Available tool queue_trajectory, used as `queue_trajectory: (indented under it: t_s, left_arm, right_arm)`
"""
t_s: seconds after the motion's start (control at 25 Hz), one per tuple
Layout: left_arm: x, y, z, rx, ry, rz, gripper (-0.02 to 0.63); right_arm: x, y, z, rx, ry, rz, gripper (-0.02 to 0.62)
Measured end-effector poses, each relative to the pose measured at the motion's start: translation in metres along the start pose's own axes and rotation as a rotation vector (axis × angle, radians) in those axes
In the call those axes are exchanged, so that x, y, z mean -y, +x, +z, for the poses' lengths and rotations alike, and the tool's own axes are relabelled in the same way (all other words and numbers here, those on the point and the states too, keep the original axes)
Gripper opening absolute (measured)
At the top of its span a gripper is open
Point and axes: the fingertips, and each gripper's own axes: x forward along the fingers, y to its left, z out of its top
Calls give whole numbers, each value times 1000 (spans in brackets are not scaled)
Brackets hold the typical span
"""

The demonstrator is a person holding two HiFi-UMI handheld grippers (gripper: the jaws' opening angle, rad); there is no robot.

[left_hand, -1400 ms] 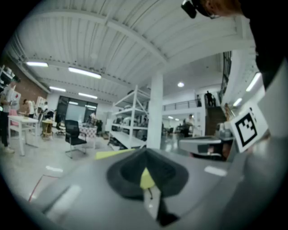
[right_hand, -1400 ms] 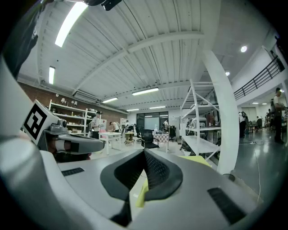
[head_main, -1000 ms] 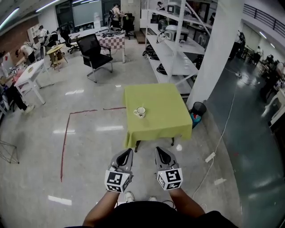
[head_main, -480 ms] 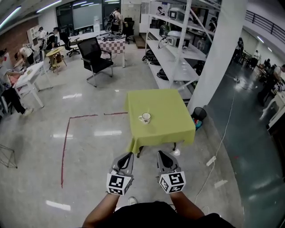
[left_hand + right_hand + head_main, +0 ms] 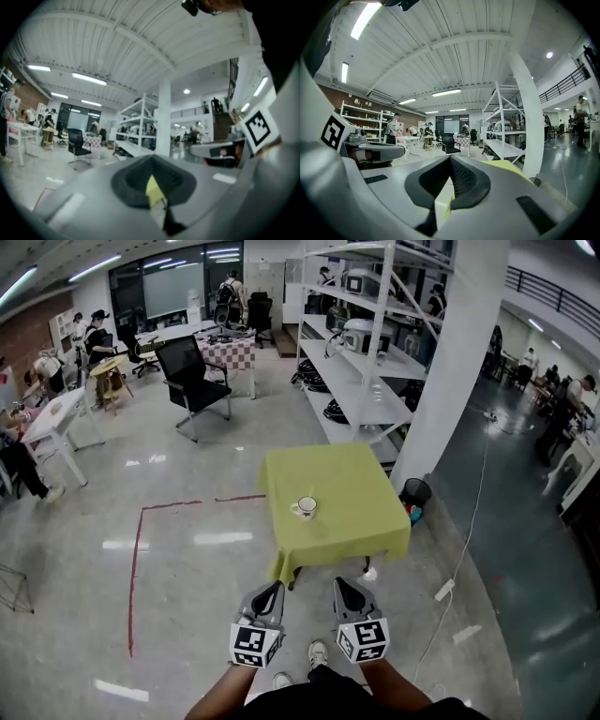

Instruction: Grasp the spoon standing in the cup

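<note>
A white cup (image 5: 305, 506) on a saucer stands near the left middle of a small table with a yellow-green cloth (image 5: 349, 512). The spoon in it is too small to make out. My left gripper (image 5: 273, 586) and right gripper (image 5: 342, 583) are held side by side at waist height, just short of the table's near edge and pointing at it. Both are shut with nothing between the jaws. In the left gripper view the jaws of the left gripper (image 5: 151, 159) meet at the tip. The right gripper (image 5: 450, 158) looks the same, with the cloth (image 5: 506, 165) beyond it.
White shelving (image 5: 361, 371) and a white pillar (image 5: 452, 362) stand behind and to the right of the table. A black bin (image 5: 416, 490) sits at the pillar's foot. A cable (image 5: 466, 526) runs over the floor on the right. A black office chair (image 5: 192, 371) and people are far back left.
The table and cup have slid lower in the head view, and both grippers sit lower too. Shoes now show under the arms. Both grippers stay shut and side by side.
</note>
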Motion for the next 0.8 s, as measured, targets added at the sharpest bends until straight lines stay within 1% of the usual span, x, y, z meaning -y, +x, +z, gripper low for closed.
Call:
queue_trajectory:
  t_s: [0.16,0.32,0.52,0.68,0.8]
  left_arm:
    - [1,16,2,-1,-1,10,6]
    - [3,44,17,18,18,9,6]
    - [-6,83,28,27,39,37,6]
    - [-12,110,30,27,35,67,6]
    - [-14,126,31,20,36,84,6]
  right_arm:
    - [17,9,8,47,7,1,5]
    - [47,25,20,92,28,1,5]
    - [76,55,30,109,24,29,5]
    - [92,74,36,128,2,57,5]
    - [104,85,41,139,8,78,5]
